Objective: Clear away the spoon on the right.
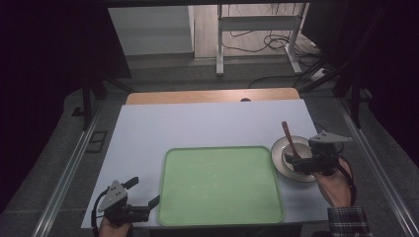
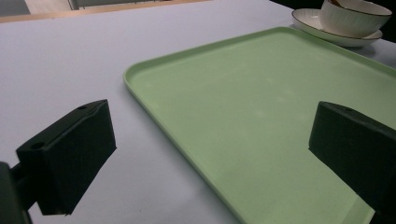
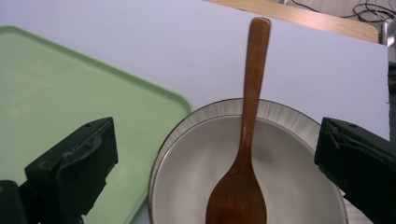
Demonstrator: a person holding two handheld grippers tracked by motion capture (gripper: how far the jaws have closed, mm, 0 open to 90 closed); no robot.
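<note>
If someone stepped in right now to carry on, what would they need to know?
Left gripper: open, holding nothing, at the green tray's near left corner.
Right gripper: open, jaws either side of the bowl, not gripping.
The bowl sits on a plate right of the tray, a wooden spoon resting in it.
Done: nothing moved onto the tray.
Left, probably: grasp the bowl or spoon and move it.

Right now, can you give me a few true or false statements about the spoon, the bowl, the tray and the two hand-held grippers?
1. The wooden spoon lies in the bowl. True.
2. The green tray holds the bowl. False: the tray is bare; the bowl sits on a plate beside it.
3. The right hand-held gripper is shut on the spoon. False: its jaws stand open on either side of the bowl.
4. The left hand-held gripper is open near the tray's corner. True.
</note>
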